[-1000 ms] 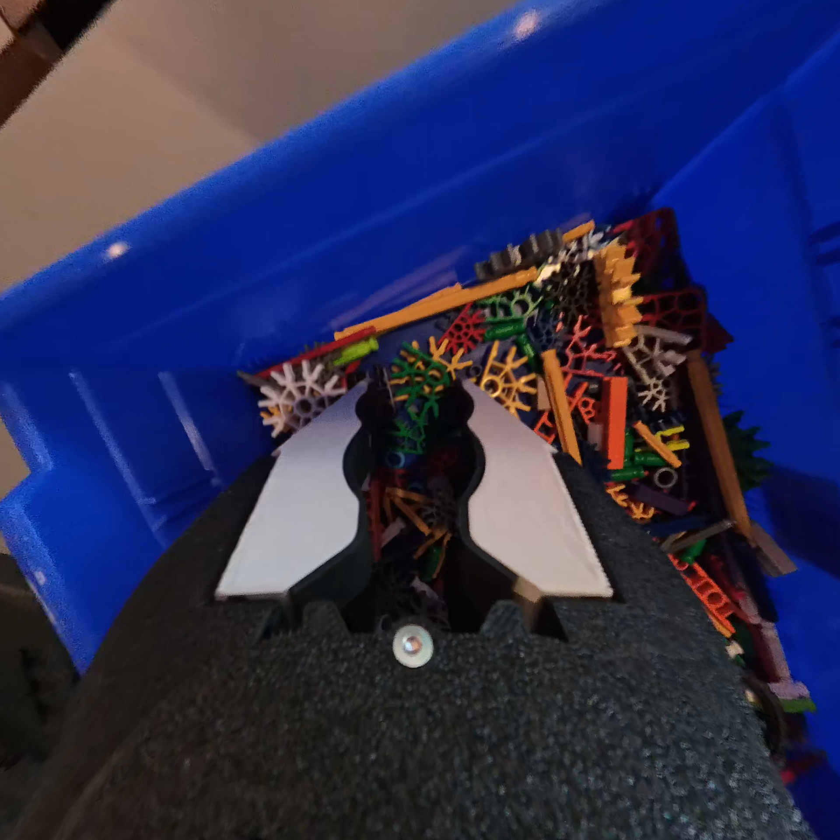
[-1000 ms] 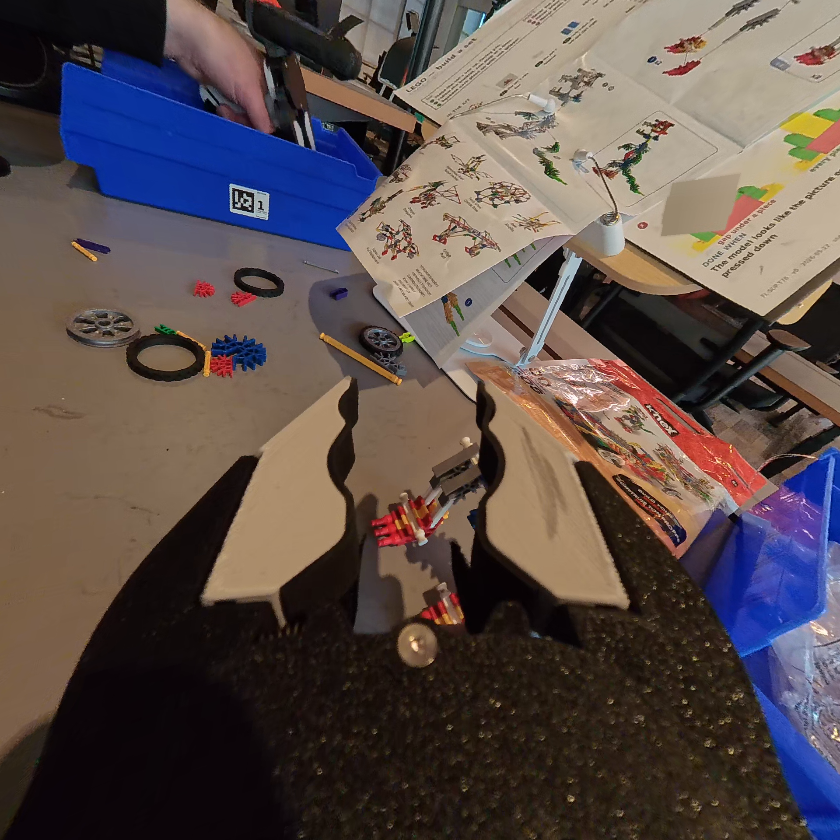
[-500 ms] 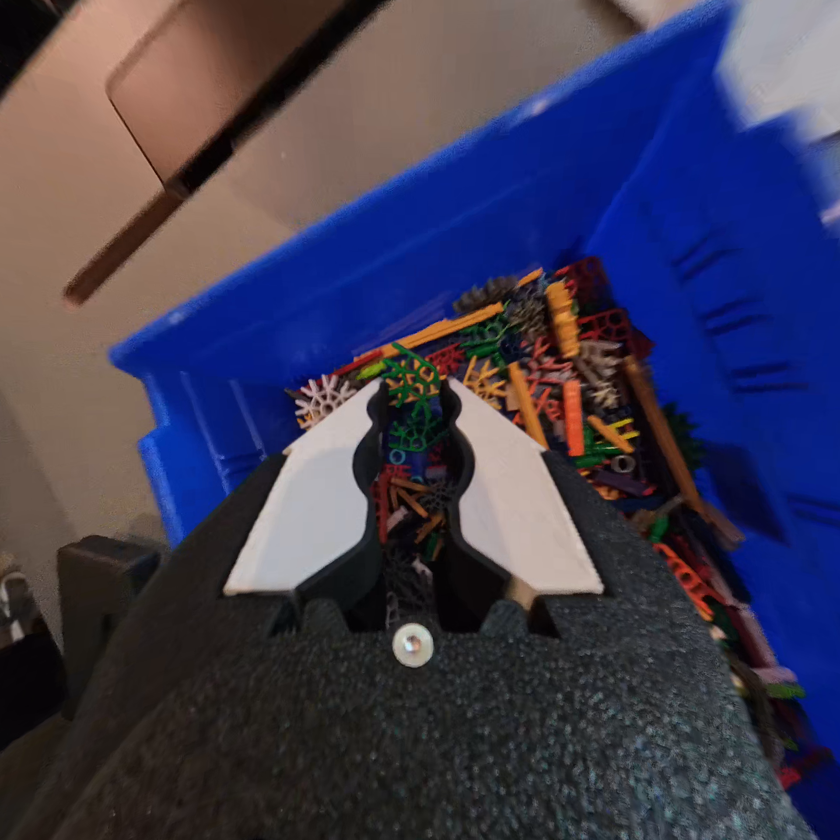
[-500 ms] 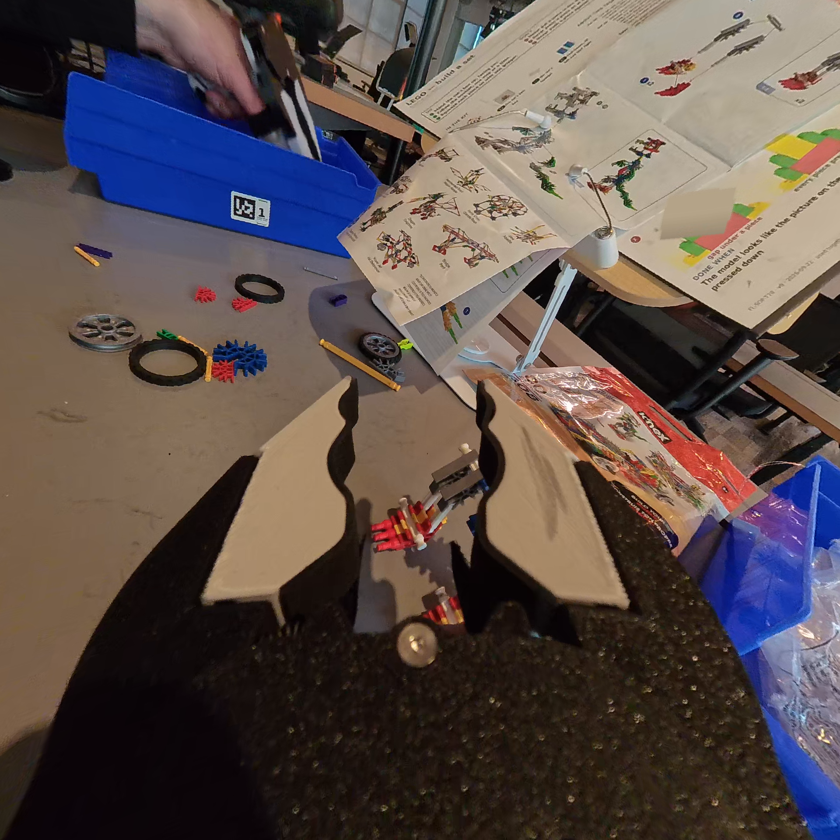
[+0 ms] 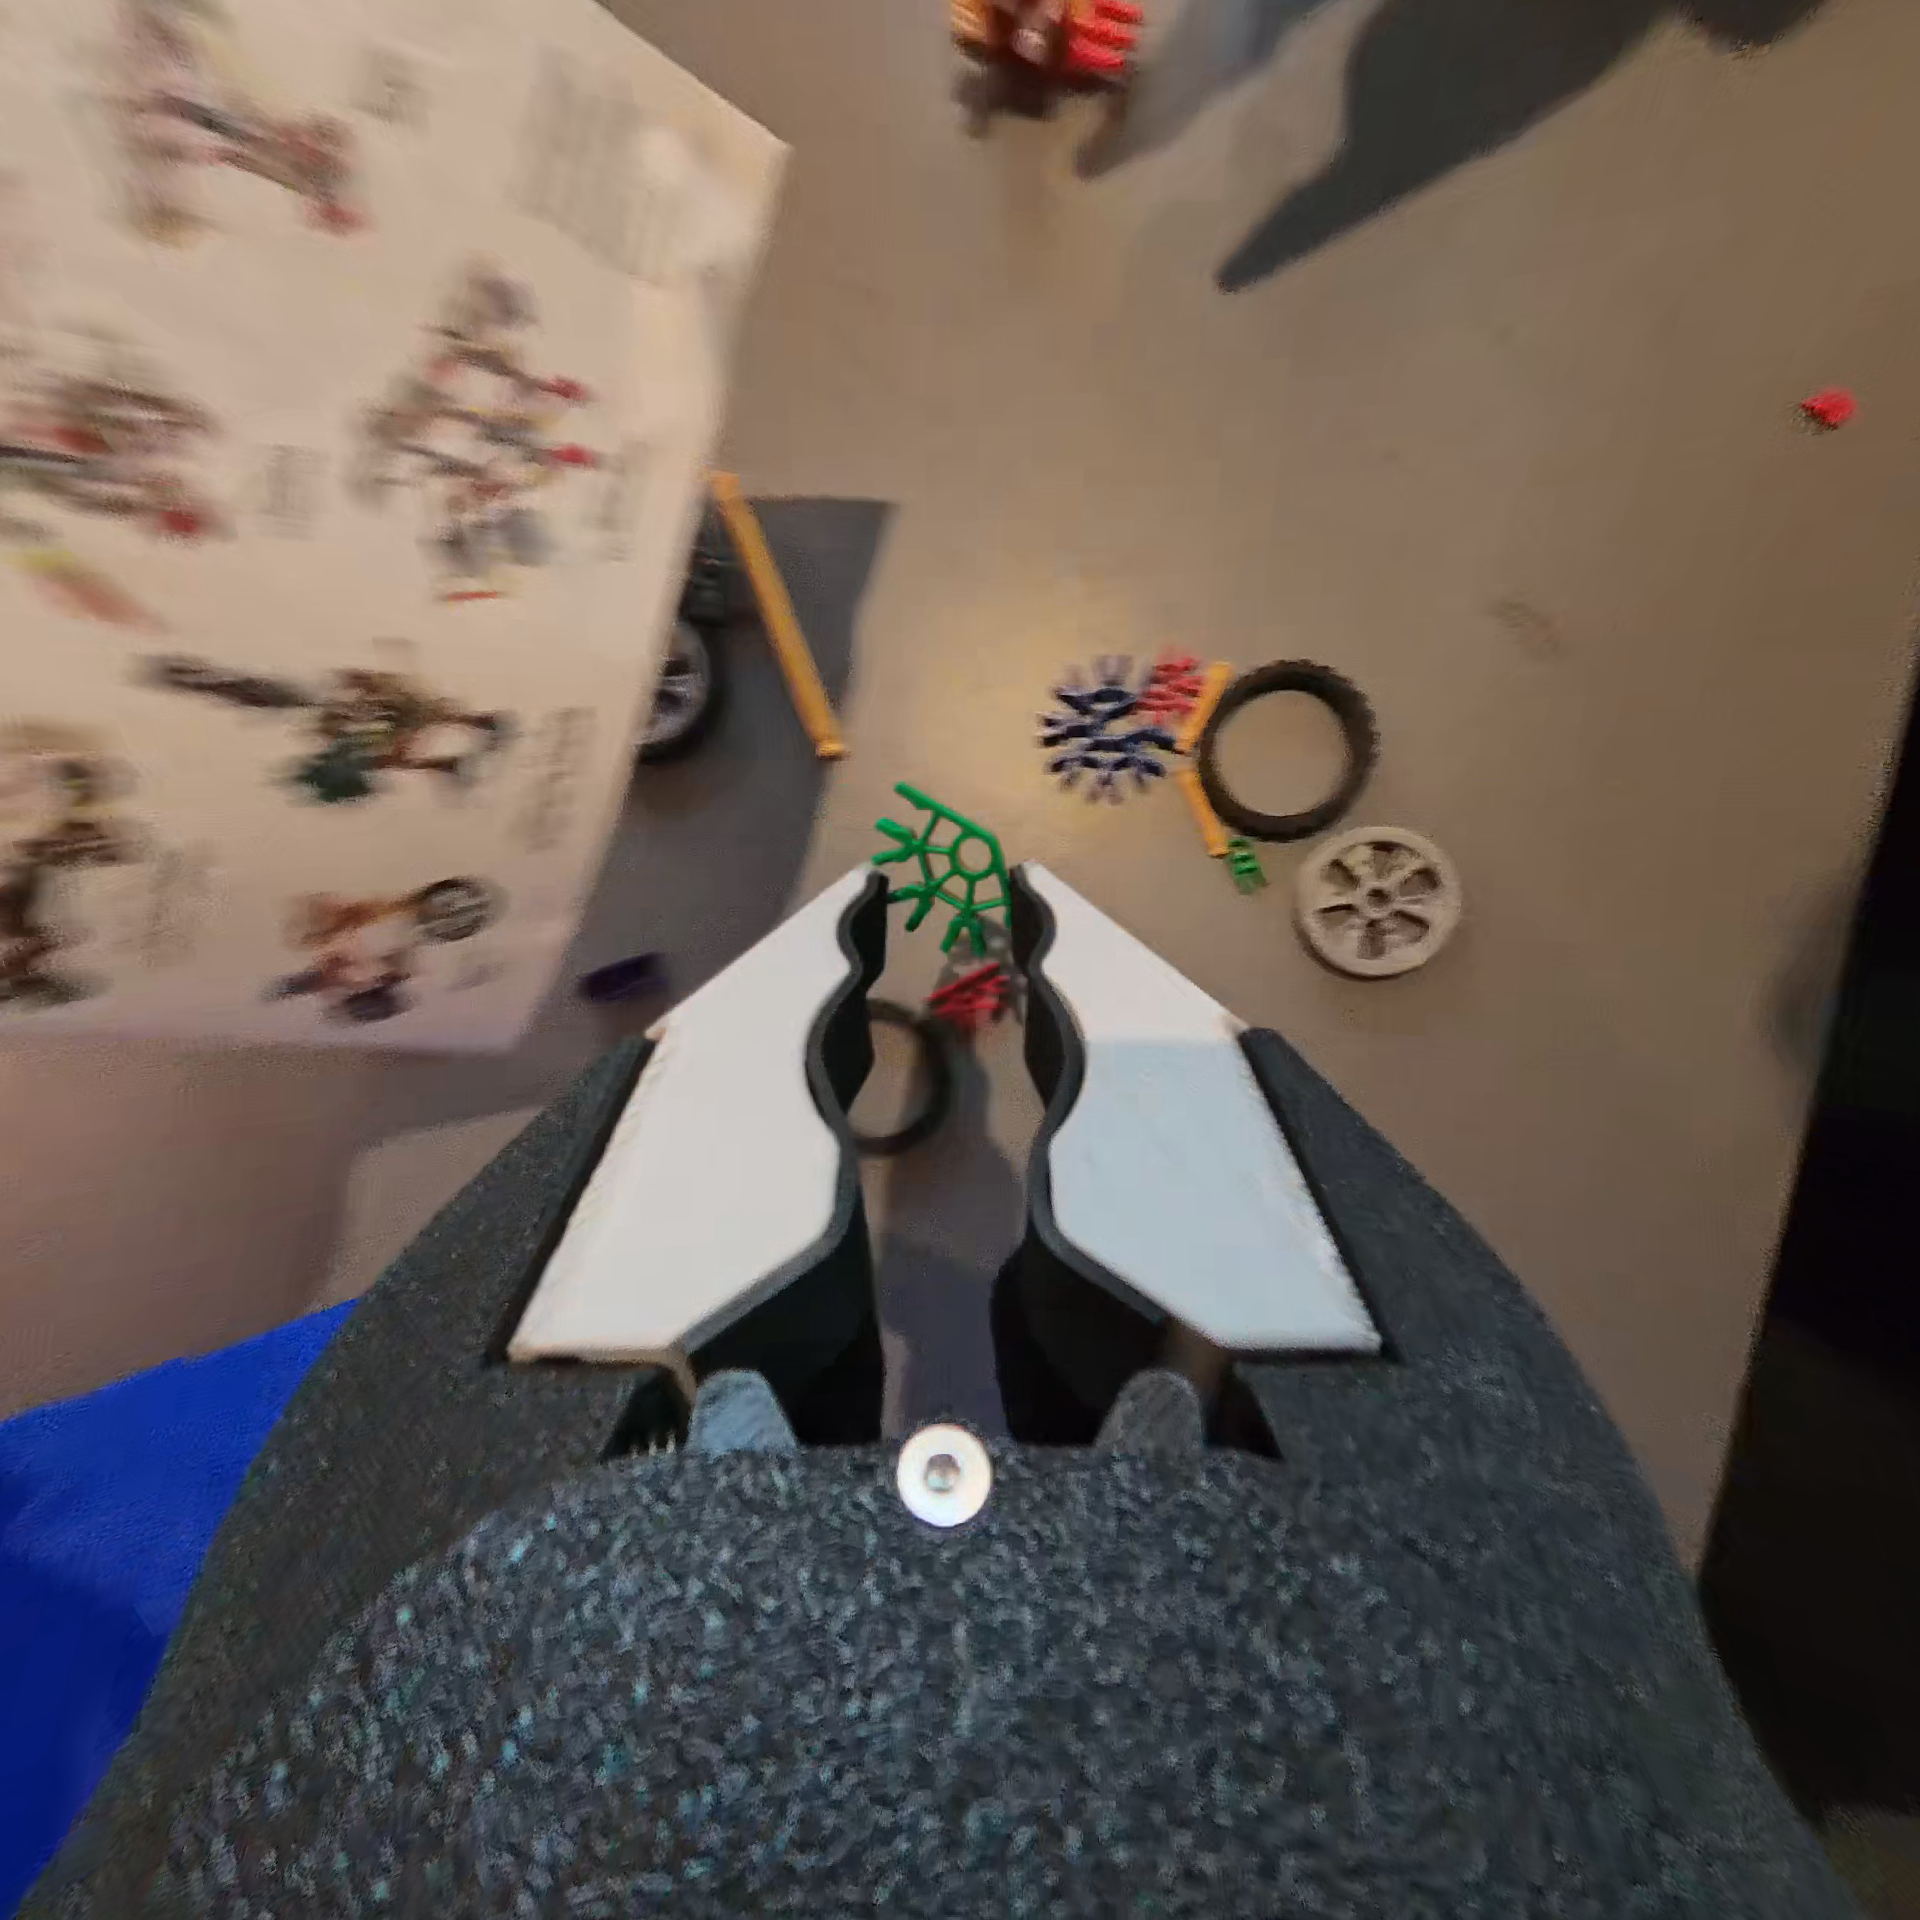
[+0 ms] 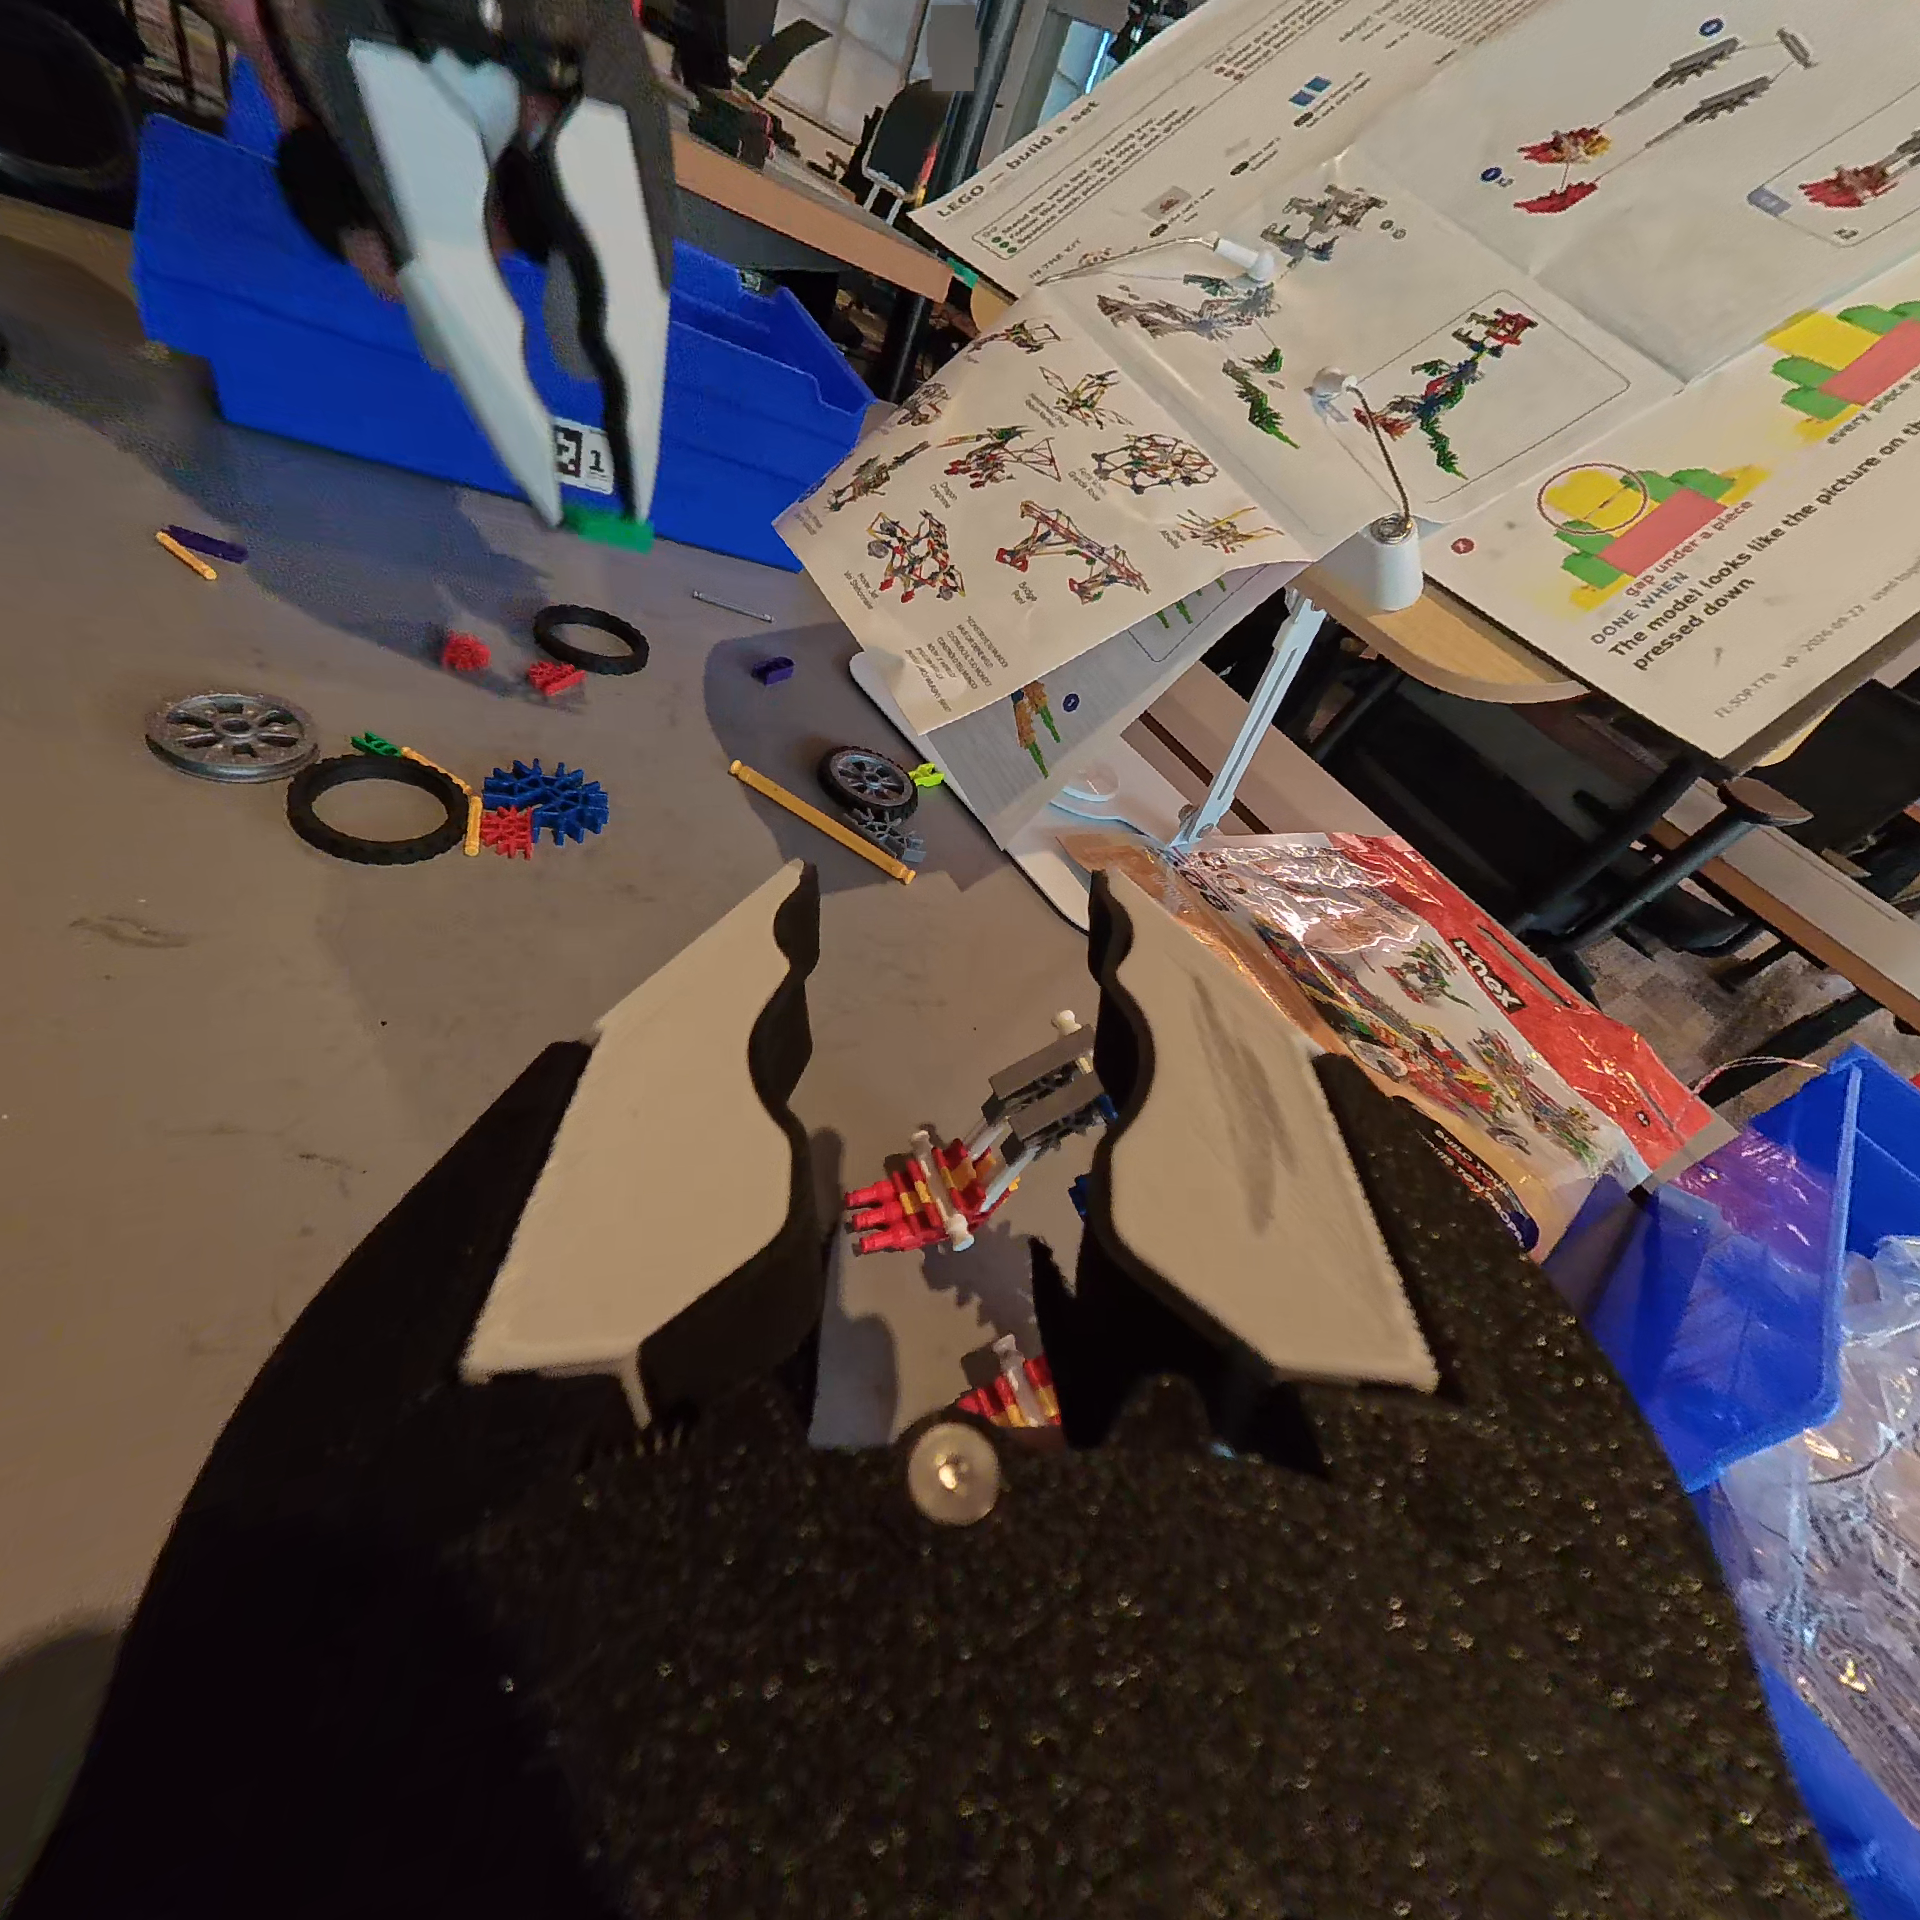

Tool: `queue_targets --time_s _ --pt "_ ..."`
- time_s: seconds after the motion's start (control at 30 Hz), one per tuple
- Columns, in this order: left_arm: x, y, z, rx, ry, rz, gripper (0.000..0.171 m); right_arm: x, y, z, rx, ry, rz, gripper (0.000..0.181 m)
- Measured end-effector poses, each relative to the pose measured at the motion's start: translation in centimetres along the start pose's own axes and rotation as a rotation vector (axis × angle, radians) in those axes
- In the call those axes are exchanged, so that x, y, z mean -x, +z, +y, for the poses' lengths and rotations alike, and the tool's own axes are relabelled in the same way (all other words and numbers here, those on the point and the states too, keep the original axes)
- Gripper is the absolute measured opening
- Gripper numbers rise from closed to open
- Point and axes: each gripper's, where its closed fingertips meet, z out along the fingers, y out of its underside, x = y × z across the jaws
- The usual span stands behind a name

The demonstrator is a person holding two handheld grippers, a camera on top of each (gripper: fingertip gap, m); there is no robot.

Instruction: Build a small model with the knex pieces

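Two hand-held grippers in view. Left hand-held gripper [image 5: 945,883] is narrowed onto a green connector piece [image 5: 943,864], pinched between its tips and held in the air above the grey table [image 5: 1351,468]; in the right wrist view the same left hand-held gripper [image 6: 592,509] points down with the green connector piece [image 6: 613,530] at its tips, in front of the blue bin [image 6: 312,353].

Below the green piece on the table: a small black ring [image 5: 899,1081] and a red connector [image 5: 971,989]. Off to the right of the green piece in the left wrist view: a blue snowflake connector [image 5: 1101,727], a larger black tyre [image 5: 1286,750] and a grey spoked wheel [image 5: 1377,902]. A yellow rod [image 5: 779,613] lies beyond the green piece, next to a small wheel partly under the instruction sheet [image 5: 312,468], which is blurred.

Right hand-held gripper [image 6: 951,904] is spread wide, holding nothing, hovering over a small red, yellow and grey assembly [image 6: 977,1153] on the table; the assembly's grey end sits close to the right finger, contact unclear. To the right of the assembly lies a plastic-wrapped toy pack [image 6: 1403,997]. Another blue bin [image 6: 1745,1299] with clear plastic sits further right of the assembly. Printed sheets are clipped on a white stand [image 6: 1247,707] beyond the assembly.
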Motion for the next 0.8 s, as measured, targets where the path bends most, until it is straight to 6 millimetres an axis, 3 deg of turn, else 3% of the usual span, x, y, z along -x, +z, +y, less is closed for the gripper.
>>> queue_targets --time_s 0.1,0.23,0.3,0.37,0.47,0.57,0.6,0.7,0.8 --pt "-2.1 2.4 1.0 0.050 0.017 0.063 0.023 0.2 0.0 -0.1 0.000 -0.004 -0.006 0.052" --pt "-4.3 3.8 1.6 0.054 -0.023 0.150 0.024 0.3 0.1 0.0 0.007 -0.009 -0.012 0.052" --pt "-4.9 3.5 1.5 0.042 -0.029 0.181 0.031 0.3 0.1 0.0 0.007 -0.008 -0.010 0.052" --pt "-4.2 2.0 0.7 -0.004 -0.055 0.159 0.033 0.2 0.0 0.0 0.003 -0.006 -0.007 0.052" --pt "-1.0 -2.6 0.3 -0.065 -0.076 0.042 0.033 0.2 0.0 0.0 0.001 -0.004 -0.007 0.052" --pt "4.8 -9.0 2.5 -0.079 -0.127 -0.170 0.029 0.3 0.2 0.1 0.007 -0.005 -0.013 0.052" --pt "6.5 -11.0 3.8 -0.075 -0.166 -0.213 0.028 0.4 0.2 0.2 0.010 -0.005 -0.015 0.052" --pt "11.3 -15.0 10.4 0.055 -0.260 -0.351 0.028 0.4 0.3 0.3 0.017 -0.005 -0.015 0.052" --pt "13.5 -16.0 16.9 0.245 -0.290 -0.409 0.029 0.3 0.3 0.5 0.024 -0.004 -0.014 0.051"
